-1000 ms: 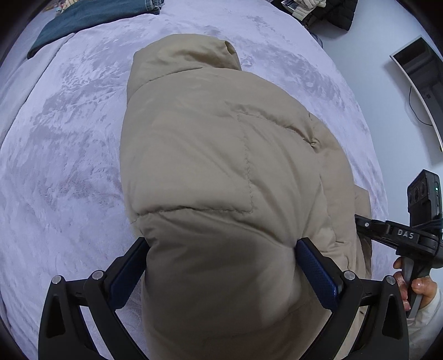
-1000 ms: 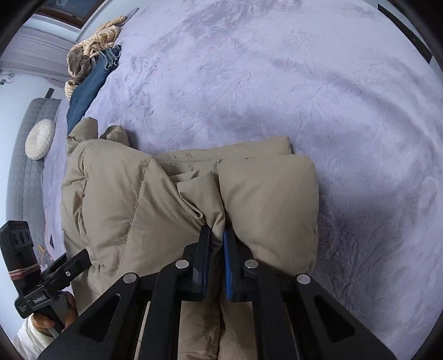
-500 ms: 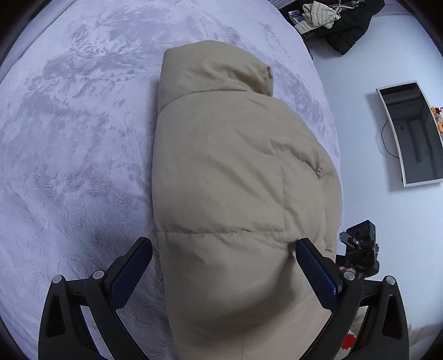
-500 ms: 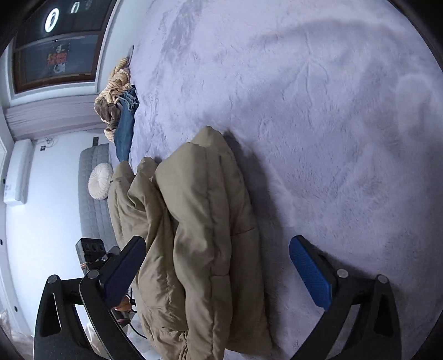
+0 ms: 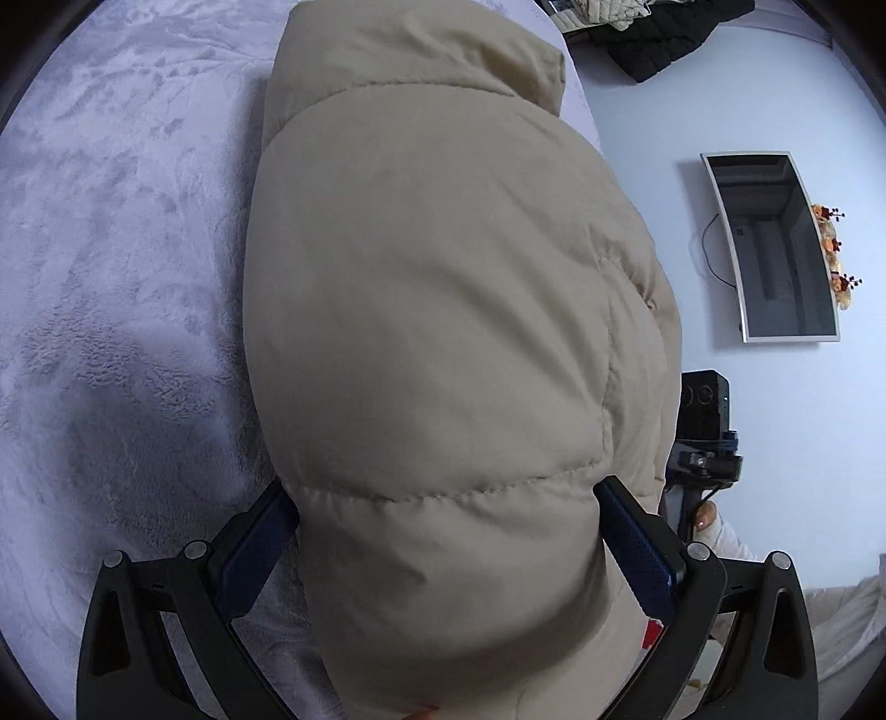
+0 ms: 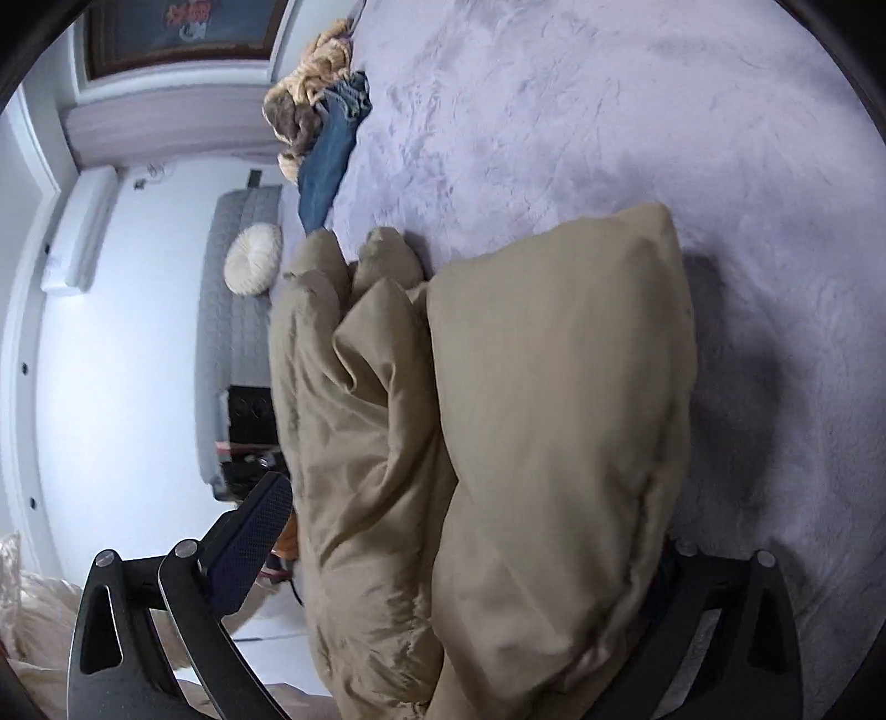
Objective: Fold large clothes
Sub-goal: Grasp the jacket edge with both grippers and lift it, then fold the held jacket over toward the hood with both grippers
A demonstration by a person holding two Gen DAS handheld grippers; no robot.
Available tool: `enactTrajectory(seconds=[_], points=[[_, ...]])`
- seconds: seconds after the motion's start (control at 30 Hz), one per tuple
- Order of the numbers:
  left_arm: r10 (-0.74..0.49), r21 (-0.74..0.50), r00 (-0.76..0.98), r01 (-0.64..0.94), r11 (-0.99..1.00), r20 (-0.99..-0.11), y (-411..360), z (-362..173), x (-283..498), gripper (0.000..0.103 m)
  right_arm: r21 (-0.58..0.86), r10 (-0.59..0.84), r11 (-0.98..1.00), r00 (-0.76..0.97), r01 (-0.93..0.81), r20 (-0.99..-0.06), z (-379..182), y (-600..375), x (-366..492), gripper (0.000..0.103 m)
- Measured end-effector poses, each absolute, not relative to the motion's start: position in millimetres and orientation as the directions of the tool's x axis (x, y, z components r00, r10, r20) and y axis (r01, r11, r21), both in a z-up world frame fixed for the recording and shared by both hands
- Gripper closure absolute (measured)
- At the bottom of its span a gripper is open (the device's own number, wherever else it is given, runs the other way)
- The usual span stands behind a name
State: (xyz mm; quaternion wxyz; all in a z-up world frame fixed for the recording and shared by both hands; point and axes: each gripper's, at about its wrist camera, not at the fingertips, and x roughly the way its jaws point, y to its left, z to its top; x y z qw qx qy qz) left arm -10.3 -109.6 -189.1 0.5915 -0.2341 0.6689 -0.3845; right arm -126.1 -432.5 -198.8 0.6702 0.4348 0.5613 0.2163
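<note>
A beige puffer jacket [image 5: 443,310] lies folded into a thick bundle on the lilac fleece bed cover [image 5: 111,277]. My left gripper [image 5: 443,531] is wide open, its blue-padded fingers straddling the near end of the bundle on both sides. In the right wrist view the jacket [image 6: 526,415] fills the middle, with its folded layers showing. My right gripper [image 6: 459,548] is also wide open around the jacket's end; its left finger pad [image 6: 249,531] shows, and the right one is hidden behind the fabric.
Blue jeans [image 6: 332,160] and a tan knitted garment [image 6: 310,83] lie at the bed's far end. A grey sofa with a round white cushion [image 6: 252,266] stands beyond the edge. A wall screen [image 5: 775,243] and dark clothes [image 5: 659,39] are at the right.
My right gripper let go of the jacket's fold and opened wide, then moved in around the bundle's end. My left gripper stayed open and moved closer over the bundle.
</note>
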Motion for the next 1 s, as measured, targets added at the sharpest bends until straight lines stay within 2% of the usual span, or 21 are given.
enactTrajectory(seconds=[0.07, 0.2, 0.4, 0.5, 0.6, 0.67, 0.77, 1.0], points=[[-0.793, -0.819, -0.205, 0.119, 0.561, -0.574, -111.3, -201.5, -6.2, 0.000, 0.791, 0.757, 0.584, 0.229, 0.185, -0.612, -206.7, -421.5, -118.9, 0.000], [-0.807, -0.833, -0.209, 0.100, 0.544, -0.552, -125.0, -208.4, -5.1, 0.000, 0.794, 0.761, 0.560, 0.233, 0.237, -0.606, -224.6, -417.7, -108.5, 0.000], [-0.717, -0.727, -0.128, 0.167, 0.666, -0.685, -149.5, -185.3, -9.5, 0.001, 0.772, 0.745, 0.571, 0.218, 0.279, -0.630, -223.2, -408.3, -102.8, 0.000], [-0.670, -0.667, -0.071, 0.220, 0.712, -0.739, -158.8, -164.7, -12.0, 0.012, 0.754, 0.725, 0.569, 0.232, 0.327, -0.648, -218.1, -407.3, -103.6, 0.001], [-0.642, -0.626, -0.024, 0.253, 0.738, -0.766, -163.3, -145.0, -17.9, 0.023, 0.753, 0.717, 0.556, 0.256, 0.351, -0.648, -209.3, -406.6, -105.8, 0.025], [-0.632, -0.609, 0.001, 0.265, 0.747, -0.775, -166.0, -133.5, -18.1, 0.026, 0.776, 0.730, 0.522, 0.285, 0.354, -0.621, -200.1, -407.1, -107.8, 0.050], [-0.634, -0.598, 0.035, 0.295, 0.745, -0.773, -162.0, -116.7, -23.1, 0.027, 0.788, 0.733, 0.525, 0.299, 0.323, -0.611, -181.2, -400.8, -103.9, 0.059], [-0.645, -0.584, 0.114, 0.329, 0.742, -0.756, -110.6, -78.5, -10.7, 0.027, 0.792, 0.716, 0.548, 0.339, 0.267, -0.610, -138.7, -363.3, -71.1, 0.059]])
